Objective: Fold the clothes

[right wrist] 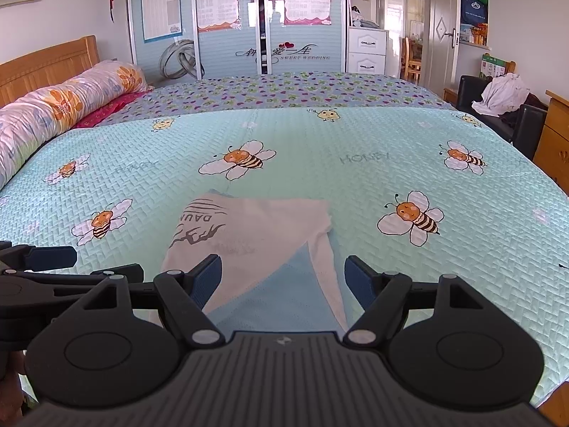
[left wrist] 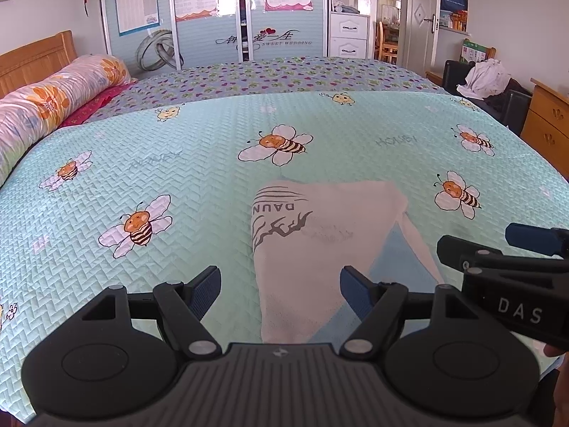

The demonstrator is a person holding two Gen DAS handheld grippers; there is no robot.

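Observation:
A white garment [left wrist: 320,235] with a dark printed logo lies partly folded on the bee-patterned bedspread [left wrist: 142,163], over a light blue piece [left wrist: 387,249]. My left gripper [left wrist: 281,293] hovers open above the garment's near end, nothing between its fingers. In the right wrist view the same white garment [right wrist: 256,227] and the light blue piece [right wrist: 281,295] lie just ahead of my right gripper [right wrist: 283,281], which is open and holds nothing. Each gripper shows at the edge of the other's view: the right one [left wrist: 512,259] and the left one [right wrist: 53,267].
A rolled floral quilt [left wrist: 49,103] lies along the wooden headboard [left wrist: 35,60] at the left. A wardrobe with sliding doors [left wrist: 213,17] stands behind the bed. A wooden dresser [left wrist: 547,124] and a dark chair with clothes [left wrist: 487,82] stand at the right.

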